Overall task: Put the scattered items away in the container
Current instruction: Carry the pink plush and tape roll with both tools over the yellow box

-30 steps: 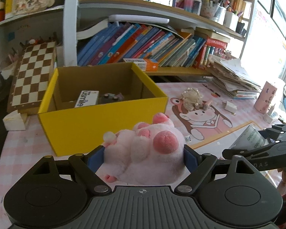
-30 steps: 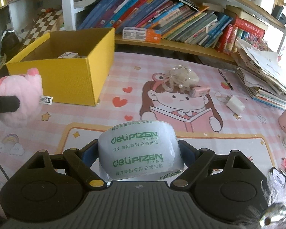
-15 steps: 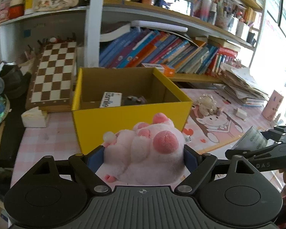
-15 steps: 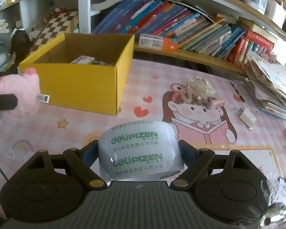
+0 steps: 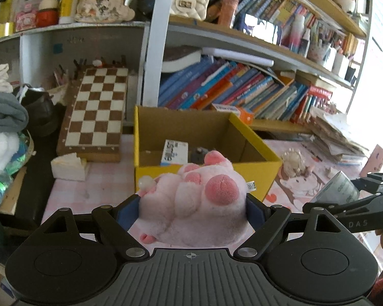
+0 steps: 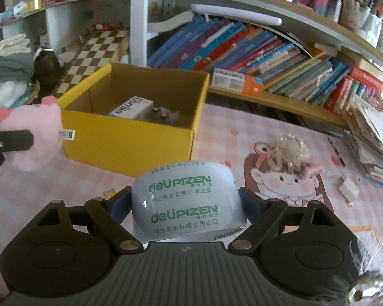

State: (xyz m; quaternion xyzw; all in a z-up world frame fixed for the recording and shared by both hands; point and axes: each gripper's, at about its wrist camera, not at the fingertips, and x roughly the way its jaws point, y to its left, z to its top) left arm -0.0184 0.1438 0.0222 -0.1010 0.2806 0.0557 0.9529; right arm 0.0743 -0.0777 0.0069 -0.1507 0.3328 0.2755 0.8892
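Observation:
My left gripper (image 5: 191, 211) is shut on a pink plush paw toy (image 5: 191, 204), held just in front of the yellow cardboard box (image 5: 258, 176). From the right wrist view the plush paw toy (image 6: 30, 137) hangs at the left, beside the yellow box (image 6: 130, 142). My right gripper (image 6: 186, 204) is shut on a roll of clear tape (image 6: 186, 201) with green print, held above the pink table. The tape roll (image 5: 339, 188) also shows at the right of the left wrist view. Inside the box lie a white carton (image 6: 131, 108) and a small grey item (image 6: 163, 113).
A pearl hair accessory (image 6: 288, 153), a pink clip (image 6: 312, 170) and a white charger plug (image 6: 348, 188) lie on the cartoon mat. A chessboard (image 5: 97, 112) leans behind the box. Bookshelves (image 6: 242, 56) line the back; papers (image 6: 372, 132) are stacked at right.
Both grippers have risen and moved nearer the yellow box, still gripping the plush and the tape. The box now sits more centred and larger in both views.

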